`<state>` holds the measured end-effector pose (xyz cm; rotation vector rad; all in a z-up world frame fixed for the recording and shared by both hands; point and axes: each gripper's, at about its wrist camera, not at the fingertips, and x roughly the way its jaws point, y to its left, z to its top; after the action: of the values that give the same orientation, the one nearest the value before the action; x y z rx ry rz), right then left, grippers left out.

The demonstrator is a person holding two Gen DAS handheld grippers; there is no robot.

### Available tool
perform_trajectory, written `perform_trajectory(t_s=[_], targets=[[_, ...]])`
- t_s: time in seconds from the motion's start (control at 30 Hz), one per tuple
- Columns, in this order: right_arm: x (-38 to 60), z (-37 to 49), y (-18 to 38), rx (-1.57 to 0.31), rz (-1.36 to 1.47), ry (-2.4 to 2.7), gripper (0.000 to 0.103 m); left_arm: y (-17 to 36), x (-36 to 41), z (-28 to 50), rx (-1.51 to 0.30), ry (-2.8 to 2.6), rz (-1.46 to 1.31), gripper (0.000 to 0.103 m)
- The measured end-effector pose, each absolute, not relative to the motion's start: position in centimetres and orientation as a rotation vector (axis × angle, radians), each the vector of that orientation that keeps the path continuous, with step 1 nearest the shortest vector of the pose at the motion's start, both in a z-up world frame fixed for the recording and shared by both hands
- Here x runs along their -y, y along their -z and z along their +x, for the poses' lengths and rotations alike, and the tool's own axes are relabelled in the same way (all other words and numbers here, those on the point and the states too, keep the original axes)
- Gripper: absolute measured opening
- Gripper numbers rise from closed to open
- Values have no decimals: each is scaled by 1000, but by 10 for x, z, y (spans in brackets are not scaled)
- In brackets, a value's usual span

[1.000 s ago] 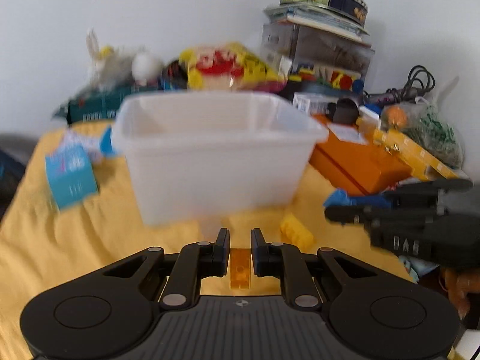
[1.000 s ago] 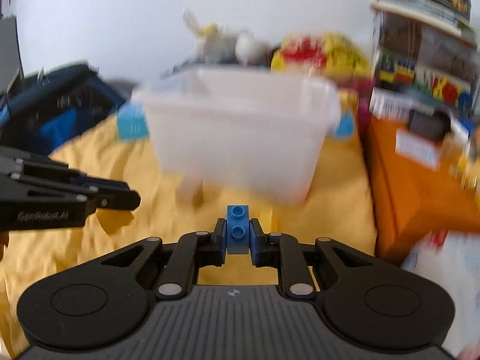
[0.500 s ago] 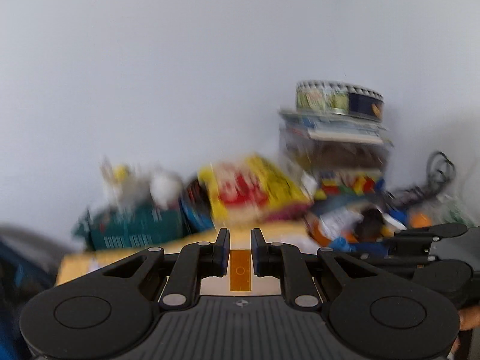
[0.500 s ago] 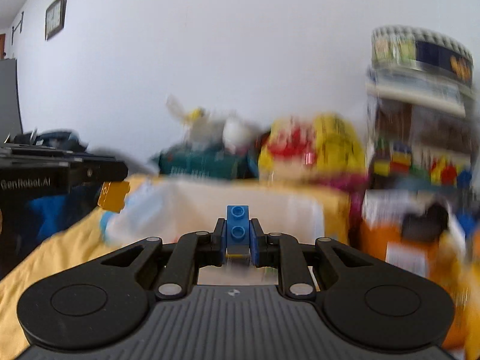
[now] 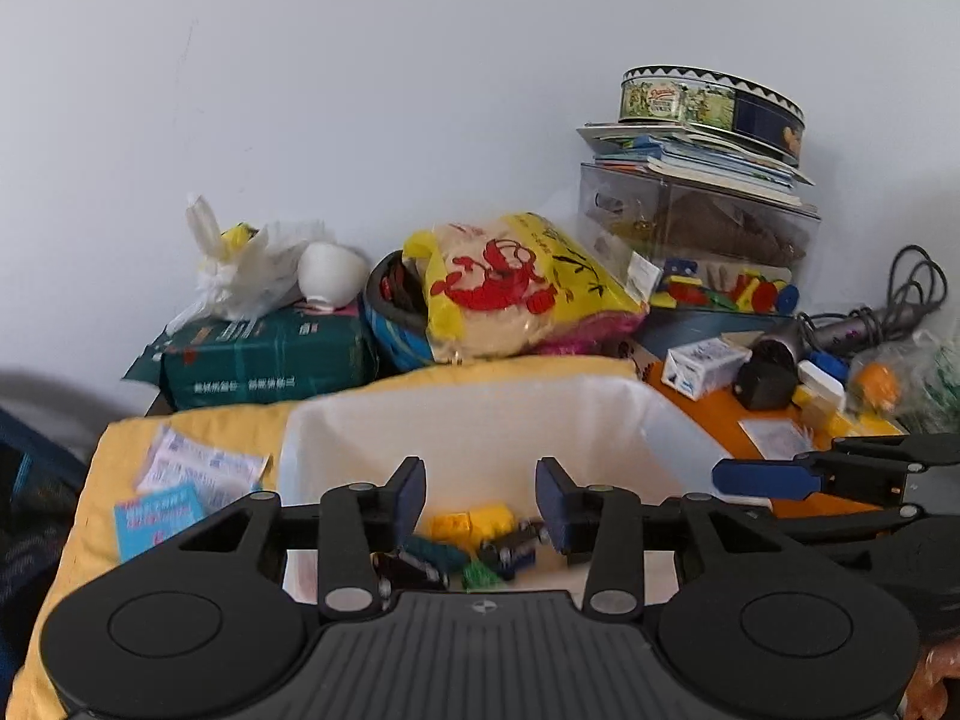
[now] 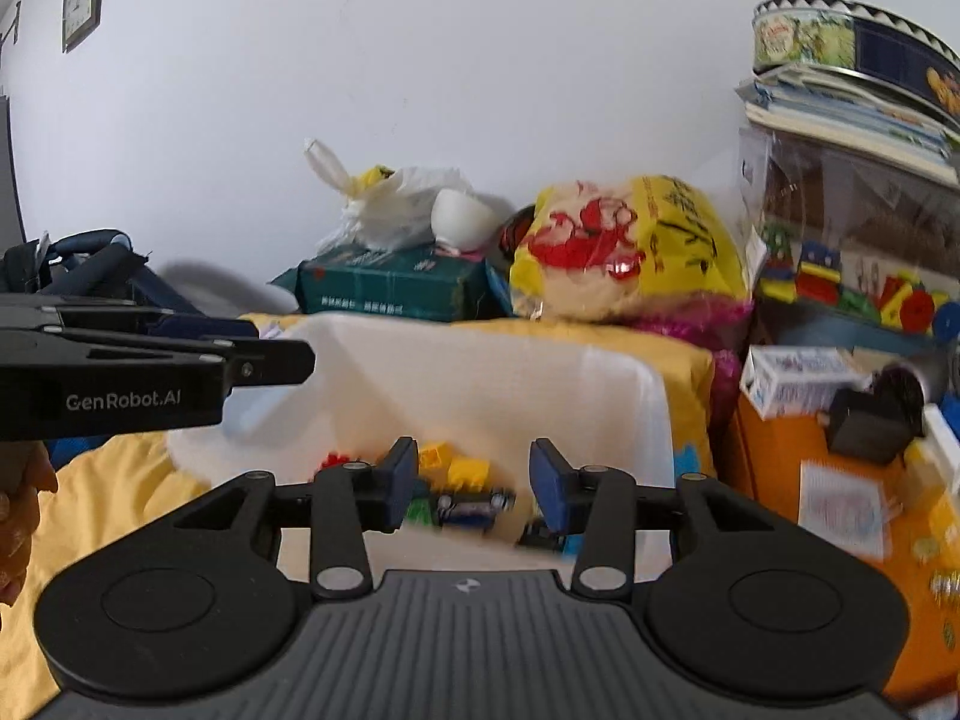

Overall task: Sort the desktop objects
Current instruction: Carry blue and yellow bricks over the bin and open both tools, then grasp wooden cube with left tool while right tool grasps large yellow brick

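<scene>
A white plastic bin [image 5: 480, 414] stands on the yellow cloth, also in the right wrist view [image 6: 480, 360]. Inside lie several small toy bricks: yellow ones [image 5: 474, 522], green [image 5: 480, 573], dark blue ones [image 5: 510, 546]; the right wrist view shows yellow bricks [image 6: 456, 465], a red one [image 6: 336, 459] and a blue one [image 6: 474, 504]. My left gripper [image 5: 480, 501] is open and empty over the bin's near side. My right gripper [image 6: 471, 483] is open and empty over the bin too. Each gripper shows from the side in the other's view.
Behind the bin are a green packet [image 5: 264, 354], a white plastic bag [image 5: 240, 270], a yellow snack bag [image 5: 516, 294] and a clear box with books and a round tin [image 5: 708, 102]. An orange box [image 5: 750, 420] with small items stands right. Paper packets [image 5: 186, 480] lie left.
Both grippers rose over the bin and opened. The orange brick left the left gripper and the blue brick left the right gripper; the bin's inside now shows.
</scene>
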<state>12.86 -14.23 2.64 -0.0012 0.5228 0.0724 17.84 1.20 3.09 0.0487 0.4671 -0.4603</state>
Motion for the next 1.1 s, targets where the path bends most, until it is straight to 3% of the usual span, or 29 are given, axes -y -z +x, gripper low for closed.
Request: perform_trajectory(t_s=[0.2,0.27,0.37,0.57,0.8,0.83,0.9,1.03,1.1], targets=[[141,79,-20,-431,-49,-32,50,-5,-17,129,-472,415,72,56],[137,66,-14,-435,-87,-28,50,10,-17,120,-502,420,87,67],[131,52,1,-475,-132,-23,58,36,-15,122,-597,430,109,67],[135,43,29,-595,-90,-16,58,75,-8,142,-740,435,113,67],[134,40,46,-666,-87,-20,58,94,13,169,-783,439,119,67],[131,39,49,-667,-100,-22,58,96,15,171,-784,431,121,65],[122,38,52,-656,-163,-26,56,101,18,178,-797,415,136,37],[95,41,61,-598,-396,-16,52,93,6,172,-812,438,89,35],[90,51,67,-618,-422,-24,37,85,-4,158,-793,440,93,35]])
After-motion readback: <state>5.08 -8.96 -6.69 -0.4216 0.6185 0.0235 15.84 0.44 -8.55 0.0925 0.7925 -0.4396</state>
